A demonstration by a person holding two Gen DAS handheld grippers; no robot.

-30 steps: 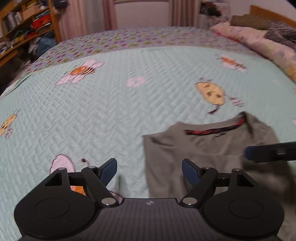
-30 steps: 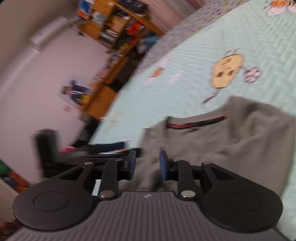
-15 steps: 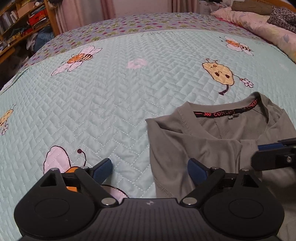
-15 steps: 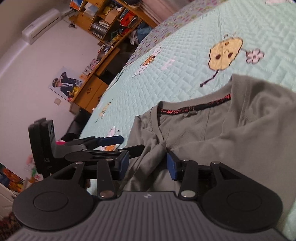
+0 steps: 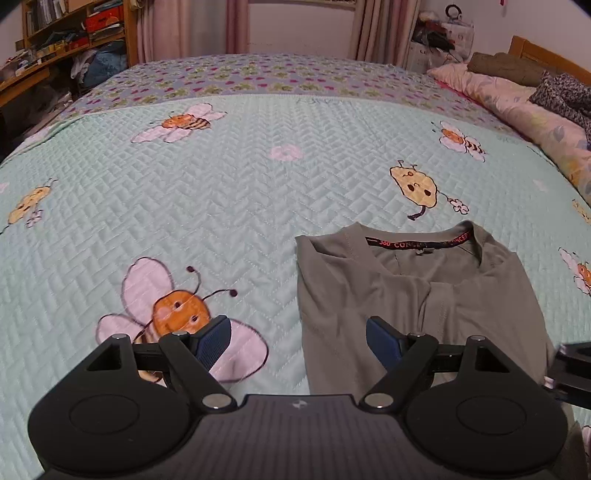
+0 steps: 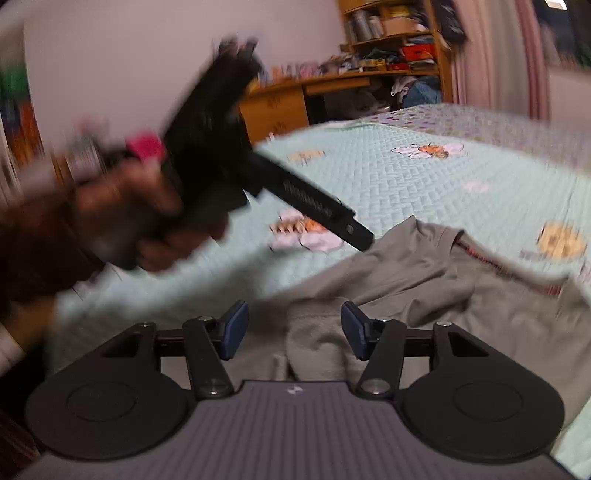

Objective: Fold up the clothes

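Grey-olive cotton, partly folded, lies on the quilted mint bedspread (image 5: 229,199): the T-shirt (image 5: 417,295) rests flat with its collar and red neck tape turned away from the left wrist camera, one side already laid over the middle. The left gripper (image 5: 298,338) hovers above the shirt's near-left edge with its jaws spread wide and nothing between them; its left blue pad (image 5: 214,338) hangs over the printed bee (image 5: 177,312) on the quilt, and the right one sits over the shirt's fabric. In the right wrist view, which is blurred, the right gripper (image 6: 291,328) is also parted and empty, just over a rumpled bunch of shirt cloth near the hem. In that view a hand (image 6: 147,225) grasps the handle of the left tool, whose tip points down toward the shirt's shoulder. Pillows (image 5: 517,99) lie along the bed's right side, and shelves (image 5: 66,33) stand beyond the left.
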